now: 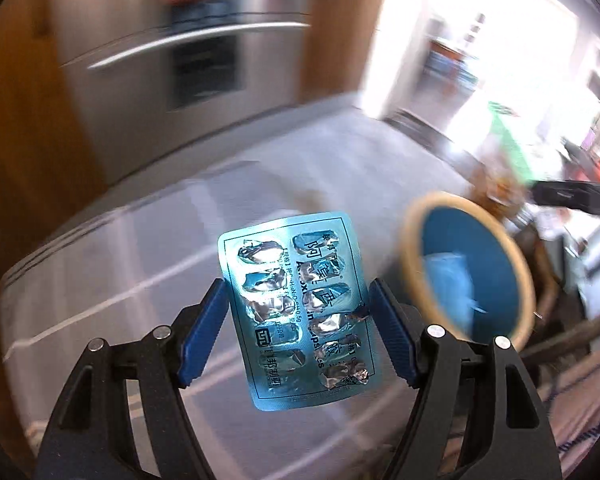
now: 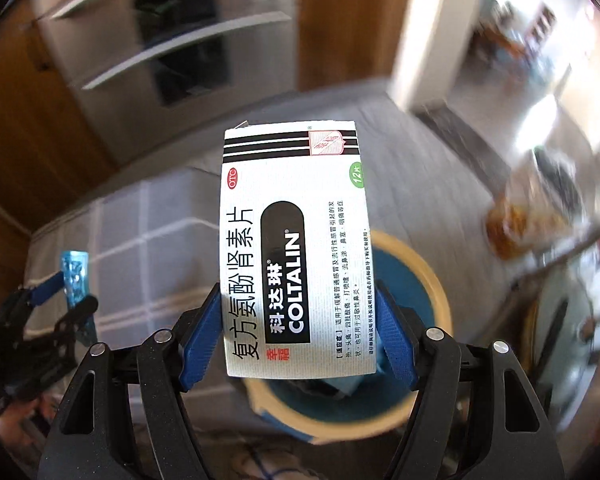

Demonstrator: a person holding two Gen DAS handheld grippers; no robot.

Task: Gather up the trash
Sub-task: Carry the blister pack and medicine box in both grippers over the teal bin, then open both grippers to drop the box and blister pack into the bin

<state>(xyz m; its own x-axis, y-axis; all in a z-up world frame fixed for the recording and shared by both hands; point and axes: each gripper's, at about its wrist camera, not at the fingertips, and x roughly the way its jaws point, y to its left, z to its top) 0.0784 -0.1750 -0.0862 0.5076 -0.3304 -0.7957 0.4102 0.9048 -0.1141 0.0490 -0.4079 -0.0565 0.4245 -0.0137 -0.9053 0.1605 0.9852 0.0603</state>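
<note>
- Between the blue pads of the left gripper: an emptied blue pill sheet, foil pockets torn, pinched by its two long edges, jaws closed down to the sheet's width, held up in the air.
- Right of that sheet, in the left wrist view: a blue bin with a tan rim, blurred, mouth tilted toward the camera, something pale blue inside.
- Between the pads of the right gripper: a white medicine box printed "COLTALIN", gripped at both sides near its lower end, jaws closed to the box's width.
- Directly beneath the box, in the right wrist view: the same blue bin, mostly hidden by the box, tan rim showing on either side.
- At the left edge of the right wrist view: the left gripper with the pill sheet seen edge-on, well apart from the bin.
- Behind everything: a steel fridge with long curved handles, brown wooden panels beside it, grey floor, all blurred.
</note>
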